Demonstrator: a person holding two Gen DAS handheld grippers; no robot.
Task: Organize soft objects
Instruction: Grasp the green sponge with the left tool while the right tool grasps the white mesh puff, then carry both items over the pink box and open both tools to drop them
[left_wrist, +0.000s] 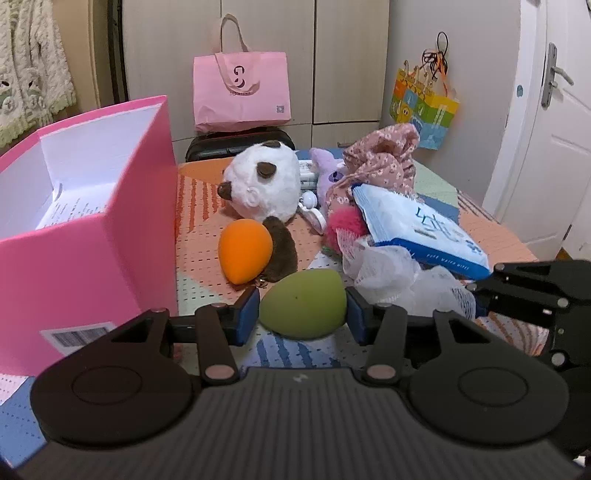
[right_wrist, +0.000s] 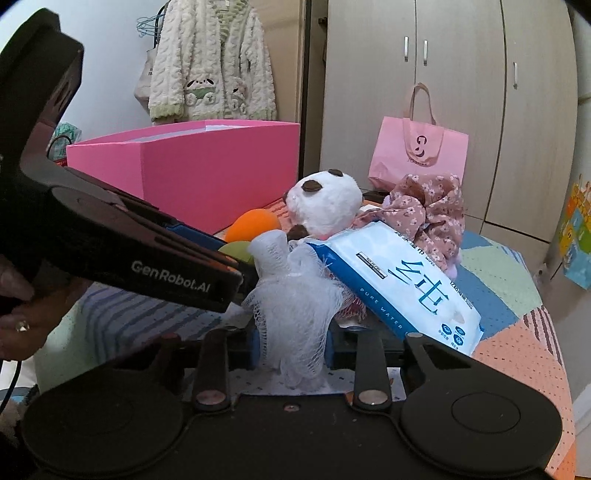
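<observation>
In the left wrist view, a green egg-shaped sponge (left_wrist: 303, 304) lies on the patterned table cover, and my left gripper (left_wrist: 301, 314) has its blue pads against both sides of it. An orange sponge (left_wrist: 243, 251) lies just behind, beside a white panda plush (left_wrist: 266, 184). In the right wrist view, my right gripper (right_wrist: 291, 347) is shut on a white mesh bath puff (right_wrist: 291, 295) that stands up between its pads. The puff leans against a blue wet-wipes pack (right_wrist: 402, 291). The left gripper's arm (right_wrist: 147, 258) crosses this view from the left.
An open pink box (left_wrist: 85, 221) stands at the left of the table. Floral cloth (left_wrist: 380, 158), a purple plush (left_wrist: 328, 173) and a pink pompom (left_wrist: 343, 225) crowd the right. A pink bag (left_wrist: 242, 92) sits on a chair behind. A white door (left_wrist: 546, 129) is at the right.
</observation>
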